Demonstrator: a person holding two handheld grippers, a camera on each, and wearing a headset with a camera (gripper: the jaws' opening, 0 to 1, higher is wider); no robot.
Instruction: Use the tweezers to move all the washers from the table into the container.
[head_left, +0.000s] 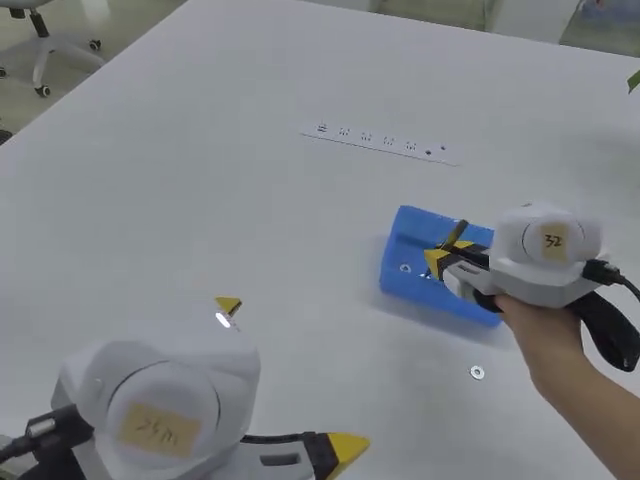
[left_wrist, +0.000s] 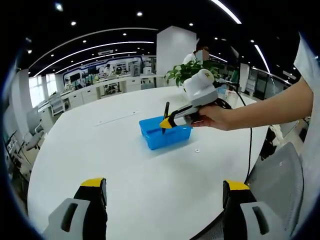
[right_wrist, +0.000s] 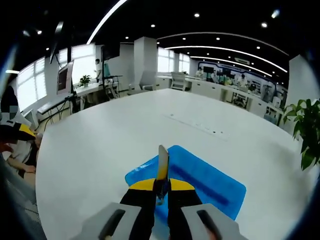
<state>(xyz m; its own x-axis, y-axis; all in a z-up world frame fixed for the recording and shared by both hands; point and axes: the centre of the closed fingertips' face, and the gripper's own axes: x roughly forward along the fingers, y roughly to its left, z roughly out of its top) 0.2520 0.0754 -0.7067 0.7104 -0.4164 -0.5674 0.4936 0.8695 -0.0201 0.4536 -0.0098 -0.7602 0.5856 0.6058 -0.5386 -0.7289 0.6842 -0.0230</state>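
A broad white desk (head_left: 200, 180) in an open-plan office carries the work, with a strip of sockets (head_left: 380, 142) set into it farther off. Your right tool (right_wrist: 161, 186) has its jaws closed tight on the tweezers (right_wrist: 162, 160). They stick out forward between the jaws, tips over the blue container (right_wrist: 210, 187) near one rim. Whether the tips carry a washer is too small to tell. One small ring (head_left: 405, 268) lies on the container floor, likely a washer already delivered. Another washer (head_left: 477, 372) lies on the bare desk near the container, close to your hand (head_left: 535, 325). Your left tool (left_wrist: 164, 185) hangs low and well apart from all this, jaws spread wide, gripping nothing.

This looks like the drop-off step. If there is a washer in the tips, bring them in from the rim to over the middle of the container, and go low before you ease the squeeze. Ease only slightly: enough for the tips to part, not enough for the tweezers to slip in the jaws.

The washer on the desk is thin and flat and will probably skid on that smooth top. Come down steeply, put one tip through its hole, pinch the ring, then lift straight up with a steady squeeze.
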